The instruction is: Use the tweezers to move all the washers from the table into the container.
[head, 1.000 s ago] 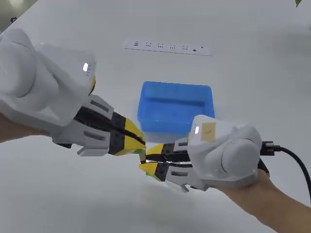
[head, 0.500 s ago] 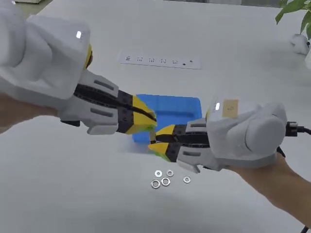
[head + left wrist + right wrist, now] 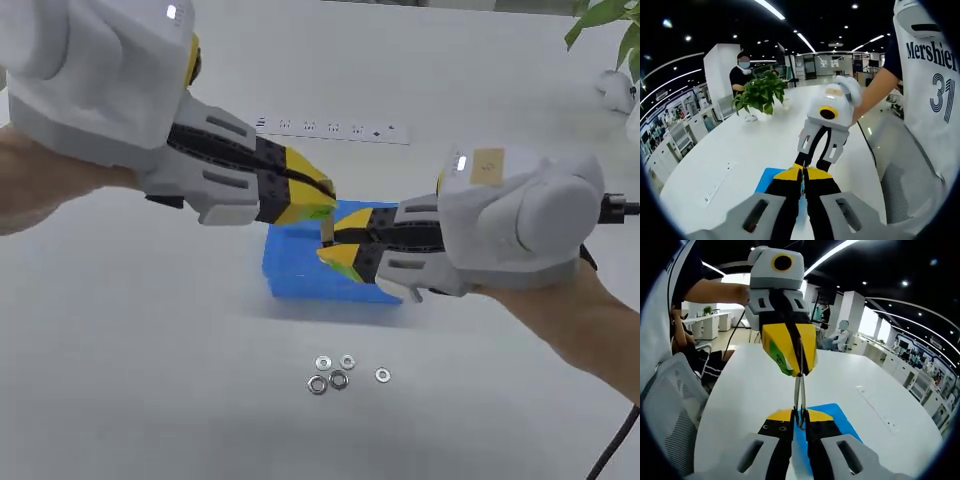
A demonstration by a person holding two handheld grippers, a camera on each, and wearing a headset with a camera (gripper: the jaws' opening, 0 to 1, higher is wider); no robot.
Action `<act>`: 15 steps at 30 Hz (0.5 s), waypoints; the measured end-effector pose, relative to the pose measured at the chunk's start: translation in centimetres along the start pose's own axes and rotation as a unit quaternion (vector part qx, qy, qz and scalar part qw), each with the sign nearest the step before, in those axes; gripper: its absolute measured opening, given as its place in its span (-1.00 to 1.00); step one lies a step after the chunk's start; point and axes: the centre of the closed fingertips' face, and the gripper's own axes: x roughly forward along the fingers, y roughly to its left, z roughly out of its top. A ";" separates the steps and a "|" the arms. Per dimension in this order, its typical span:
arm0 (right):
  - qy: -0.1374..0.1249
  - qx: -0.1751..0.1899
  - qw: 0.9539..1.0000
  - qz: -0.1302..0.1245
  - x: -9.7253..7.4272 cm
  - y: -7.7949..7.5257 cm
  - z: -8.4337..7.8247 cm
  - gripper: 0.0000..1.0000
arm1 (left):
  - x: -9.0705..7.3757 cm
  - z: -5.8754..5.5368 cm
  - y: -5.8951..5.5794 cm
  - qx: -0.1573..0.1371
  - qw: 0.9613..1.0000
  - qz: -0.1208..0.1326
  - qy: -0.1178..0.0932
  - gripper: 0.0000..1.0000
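White jersey [image 3: 927, 85] is lettered "Mershier 31"; tweezers [image 3: 799, 390] are clamped by left gripper [image 3: 322, 205] and right gripper [image 3: 328, 250] above blue container [image 3: 295, 272].

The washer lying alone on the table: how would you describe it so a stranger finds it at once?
On the white table, look at the near side of the blue container, where five small metal rings lie. Four form a cluster; the lone washer lies apart to their right, touching none.
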 end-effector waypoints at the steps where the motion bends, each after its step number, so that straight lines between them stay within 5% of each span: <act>1: 0.000 0.000 1.000 -0.001 0.1 -0.3 0.0 -0.81 | 0.1 0.0 0.3 0.002 1.000 0.001 0.000 -0.88; 6: 0.002 -0.003 1.000 -0.008 0.7 -1.8 -0.5 -0.81 | 0.7 -0.3 1.8 0.011 1.000 0.000 0.003 -0.88; 15: 0.016 0.006 1.000 -0.008 2.4 -3.6 -2.8 -0.81 | 2.6 -2.6 4.1 0.005 1.000 -0.008 0.007 -0.88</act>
